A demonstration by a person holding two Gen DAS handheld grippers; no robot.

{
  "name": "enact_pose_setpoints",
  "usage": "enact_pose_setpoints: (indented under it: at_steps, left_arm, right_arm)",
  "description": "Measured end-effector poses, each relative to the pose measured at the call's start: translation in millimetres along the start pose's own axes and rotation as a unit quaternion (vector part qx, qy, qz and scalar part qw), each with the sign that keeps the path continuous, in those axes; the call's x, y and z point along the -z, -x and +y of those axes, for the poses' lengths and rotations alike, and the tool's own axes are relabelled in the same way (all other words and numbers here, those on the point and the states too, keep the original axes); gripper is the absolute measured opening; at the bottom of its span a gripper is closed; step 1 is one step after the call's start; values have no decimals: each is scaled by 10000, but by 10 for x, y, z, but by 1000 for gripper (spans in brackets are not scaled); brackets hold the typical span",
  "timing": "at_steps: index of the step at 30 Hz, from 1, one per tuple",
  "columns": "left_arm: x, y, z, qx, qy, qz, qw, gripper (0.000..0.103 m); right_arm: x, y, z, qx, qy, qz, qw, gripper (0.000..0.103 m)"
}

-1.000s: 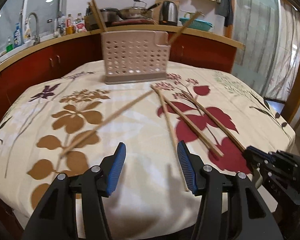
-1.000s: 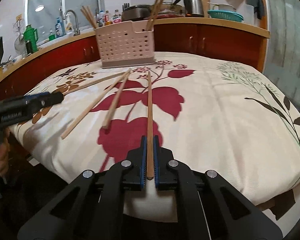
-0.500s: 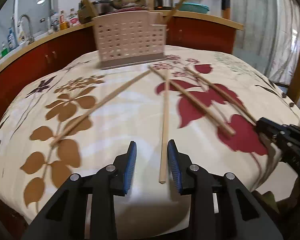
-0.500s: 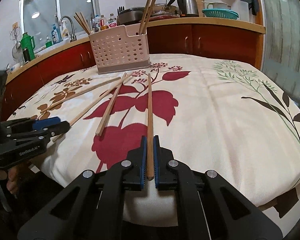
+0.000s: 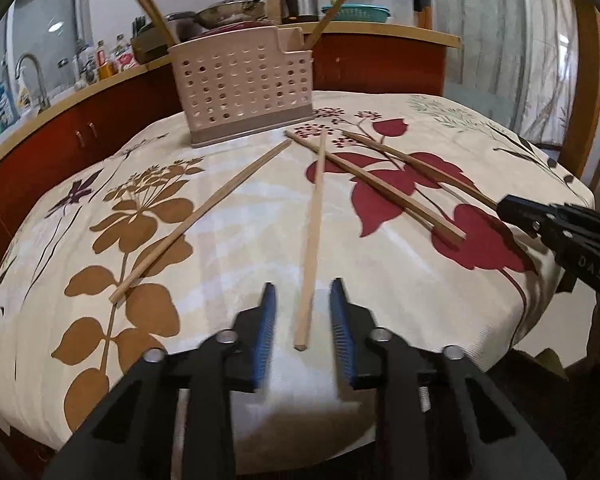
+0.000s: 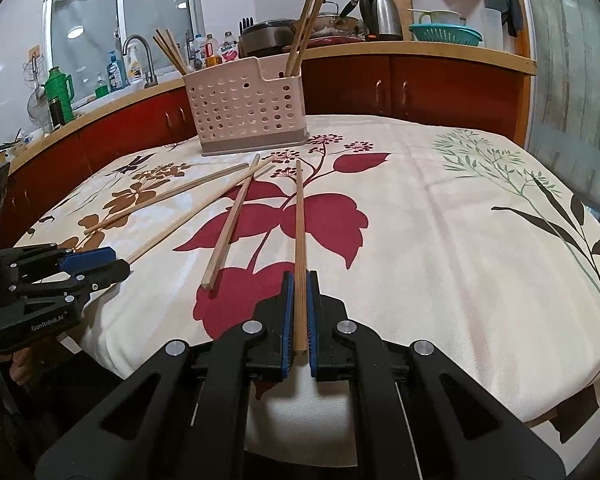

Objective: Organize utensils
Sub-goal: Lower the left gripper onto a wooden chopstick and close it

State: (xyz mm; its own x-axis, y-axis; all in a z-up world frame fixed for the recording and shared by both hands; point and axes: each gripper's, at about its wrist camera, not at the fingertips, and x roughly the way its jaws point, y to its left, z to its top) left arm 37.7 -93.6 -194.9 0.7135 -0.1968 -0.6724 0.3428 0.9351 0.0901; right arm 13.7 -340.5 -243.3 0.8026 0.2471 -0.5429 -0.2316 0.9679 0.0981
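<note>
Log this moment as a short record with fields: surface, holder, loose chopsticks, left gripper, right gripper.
surface: floral tablecloth
holder: perforated pink utensil basket at the far edge, chopsticks standing in both ends
loose chopsticks: four lying on the cloth, fanned out from the basket
left gripper: jaws closing around the near end of a pale chopstick, pads not yet touching it
right gripper: shut on the near end of a darker chopstick that lies on the cloth
</note>
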Motion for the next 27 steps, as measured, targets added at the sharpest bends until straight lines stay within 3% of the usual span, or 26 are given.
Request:
enact_pose_setpoints:
  at_steps: [1,2,13,15,17,19,21,26,27]
  left_arm:
    - [3,1,-22,-96,-82,-1,9999,8]
    - [8,4,-23,-113,-113,-6,9999,7]
    - [47,26,191,-410,389,64,9984,7]
    - [63,33,188,-381,403,18,9985,11]
    - [74,43,186,-453,399,6,9982,34]
    - [90,44,242,-479,554,-4,9973,44]
    - [100,46,279,-404,630,-11,9972,44]
    - [96,71,125,-306,230,-16,9993,17]
    - [94,72,110,-304,190,-13,9994,16]
  right_arm:
    - [0,2,0,9,1,-3,10000,7]
    - [0,-1,-5,12,1,-4,10000,7]
    - [19,-29,4,-7,22,43,10000,7]
    - [26,-33,-2,-8,17,55,10000,7]
    - [27,-34,-5,-15,3,62,10000,7]
    - [29,-40,-7,-19,-10,72,10000,7]
    - [41,-52,-12,-35,-38,97,9999,7]
    - [55,-55,-8,-30,-37,101,9999,7]
    - [53,-55,-4,-27,-32,101,9999,7]
